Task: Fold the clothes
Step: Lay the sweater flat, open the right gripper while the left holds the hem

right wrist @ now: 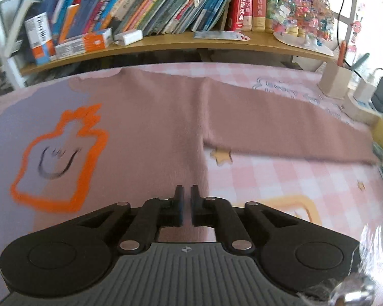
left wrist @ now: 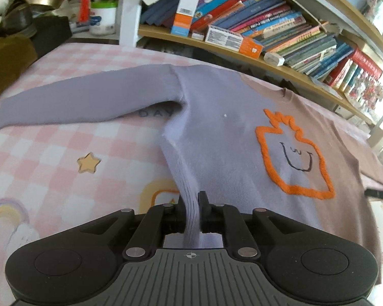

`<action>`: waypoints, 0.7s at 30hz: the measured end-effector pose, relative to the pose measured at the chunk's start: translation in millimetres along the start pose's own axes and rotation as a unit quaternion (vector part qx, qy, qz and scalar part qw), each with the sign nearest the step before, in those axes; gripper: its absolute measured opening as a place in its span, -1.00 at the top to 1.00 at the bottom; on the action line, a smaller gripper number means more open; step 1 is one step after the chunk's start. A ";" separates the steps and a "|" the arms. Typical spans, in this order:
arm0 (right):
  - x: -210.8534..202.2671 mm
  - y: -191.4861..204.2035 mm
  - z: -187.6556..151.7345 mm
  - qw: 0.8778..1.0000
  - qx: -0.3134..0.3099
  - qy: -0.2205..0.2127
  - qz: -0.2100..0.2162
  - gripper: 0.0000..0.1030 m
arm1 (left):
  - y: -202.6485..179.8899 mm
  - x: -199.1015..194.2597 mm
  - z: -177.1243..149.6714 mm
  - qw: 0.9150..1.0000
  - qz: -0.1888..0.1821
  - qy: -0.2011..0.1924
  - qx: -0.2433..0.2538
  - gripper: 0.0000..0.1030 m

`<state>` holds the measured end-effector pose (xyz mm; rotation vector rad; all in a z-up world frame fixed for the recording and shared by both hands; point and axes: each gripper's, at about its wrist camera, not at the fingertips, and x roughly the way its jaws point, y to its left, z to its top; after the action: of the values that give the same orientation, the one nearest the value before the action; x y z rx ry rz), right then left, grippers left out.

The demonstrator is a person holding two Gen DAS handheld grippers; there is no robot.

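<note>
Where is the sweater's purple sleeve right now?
In the left wrist view the purple sleeve lies flat on the pink checked cloth, stretching left from the sweater, beyond the star print and the left gripper.

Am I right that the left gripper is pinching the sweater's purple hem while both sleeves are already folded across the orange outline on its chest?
Not quite. The left gripper does pinch the purple hem of the sweater, but the sleeves are not folded in. The left wrist view shows the purple sleeve spread outward, and the right wrist view shows the brown sleeve spread outward too, clear of the orange outline.
</note>
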<state>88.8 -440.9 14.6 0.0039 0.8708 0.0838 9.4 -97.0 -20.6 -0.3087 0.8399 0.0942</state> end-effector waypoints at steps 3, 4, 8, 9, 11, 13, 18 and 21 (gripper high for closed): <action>-19.0 -4.9 -24.2 1.000 -0.011 0.025 0.015 0.72 | -0.6 -11.5 -12.4 1.000 0.009 0.002 -0.015 0.79; -23.5 -5.6 -31.1 0.999 -0.017 0.033 0.021 0.64 | -1.3 -13.9 -16.7 1.000 0.012 0.003 -0.021 0.79; -38.4 -2.8 -51.5 0.997 -0.049 0.048 0.046 0.44 | -4.7 -16.2 -29.3 0.999 0.029 0.012 -0.043 0.83; -39.9 -2.6 -54.5 0.996 -0.054 0.049 0.051 0.43 | -4.3 -17.5 -29.9 0.998 0.029 0.013 -0.056 0.84; -41.9 -2.8 -58.7 0.995 -0.067 0.044 0.056 0.42 | -3.0 -21.1 -29.8 0.996 0.025 0.014 -0.087 0.88; -43.0 -7.5 -61.7 0.995 -0.063 0.041 0.059 0.43 | 2.4 -30.1 -26.8 0.990 -0.011 0.005 -0.142 0.89; -42.7 -14.3 -64.9 0.995 -0.060 0.032 0.073 0.43 | -12.4 -38.7 -15.2 0.995 0.044 0.002 -0.086 0.86; -43.4 -15.4 -65.2 0.995 -0.061 0.033 0.075 0.43 | -18.4 -35.0 -19.9 0.995 0.075 0.008 -0.057 0.79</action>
<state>12.3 -461.6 5.2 -0.0485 0.9295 0.2781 -24.4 -119.1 -2.8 -0.3542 0.8748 0.2812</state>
